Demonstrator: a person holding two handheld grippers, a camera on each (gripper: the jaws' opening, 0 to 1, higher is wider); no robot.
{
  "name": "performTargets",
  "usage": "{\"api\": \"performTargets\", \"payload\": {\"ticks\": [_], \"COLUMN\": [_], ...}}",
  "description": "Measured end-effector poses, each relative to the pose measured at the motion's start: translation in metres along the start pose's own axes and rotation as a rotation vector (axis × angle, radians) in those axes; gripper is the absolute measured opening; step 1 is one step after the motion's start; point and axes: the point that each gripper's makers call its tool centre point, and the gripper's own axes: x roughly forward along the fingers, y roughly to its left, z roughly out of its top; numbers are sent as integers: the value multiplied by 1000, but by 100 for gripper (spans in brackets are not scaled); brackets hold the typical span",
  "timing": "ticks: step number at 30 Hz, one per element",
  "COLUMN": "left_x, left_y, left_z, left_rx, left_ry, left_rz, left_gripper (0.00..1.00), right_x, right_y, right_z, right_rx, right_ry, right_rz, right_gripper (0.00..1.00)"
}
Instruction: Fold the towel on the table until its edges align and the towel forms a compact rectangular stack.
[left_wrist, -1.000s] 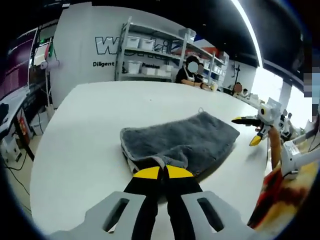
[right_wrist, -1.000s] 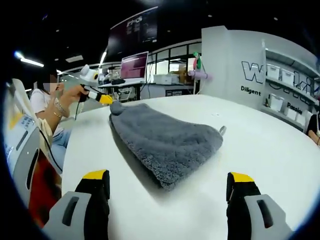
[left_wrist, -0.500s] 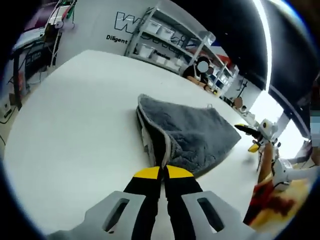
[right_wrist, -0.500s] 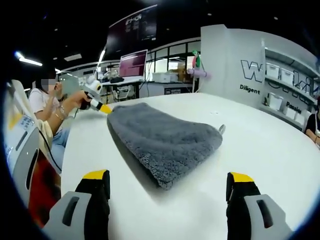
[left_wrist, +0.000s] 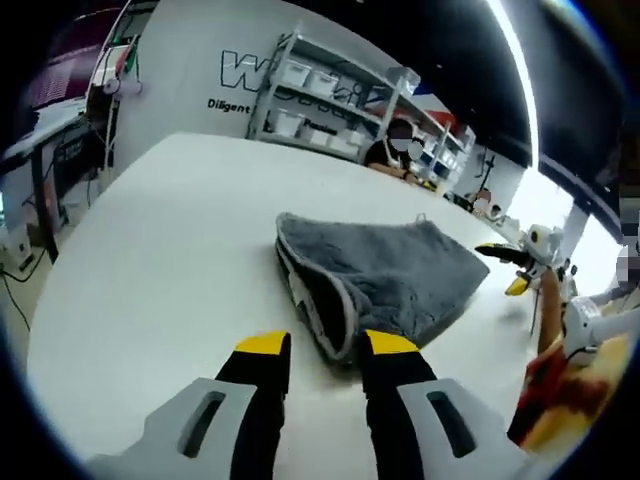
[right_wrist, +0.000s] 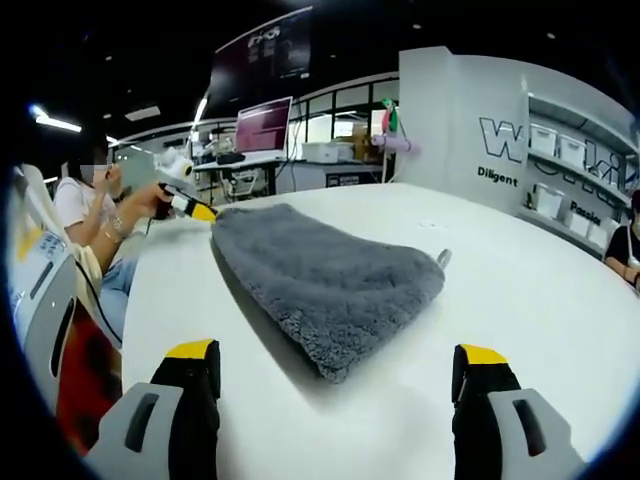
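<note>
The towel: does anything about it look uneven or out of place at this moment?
Yes. The grey towel lies folded on the white table, but its layers do not line up: near the left gripper, pale edging curls out in a loop, and a hanging loop sticks out.

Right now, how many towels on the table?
1. A grey towel, folded, lies on the white table just ahead of the open left gripper; more could be out of view.

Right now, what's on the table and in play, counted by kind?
Grey towel: 1, folded over, lying on the white table
Grippers: 2, left gripper open at the towel's near edge, right gripper open short of the towel
Total: 3
</note>
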Motion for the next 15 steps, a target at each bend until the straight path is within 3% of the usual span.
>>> {"api": "performTargets", "payload": {"ticks": [6,10,15], "left_x": [-12,-17,-20], "left_y": [-21,-33,-40], "left_z": [18,15,9], "left_rx": [-19,5,44], "left_ry": [-89,-87,-67], "left_rz": [-40,-41,-27], "left_gripper": [55,60,72], "right_x": [1,1,1], "right_y": [0,0,-2], "right_z": [2,4,3], "right_rx": [4,10,25], "right_ry": [-2,-5,1], "right_rz": [-4,-8,-16], "right_gripper": [98,98,99]}}
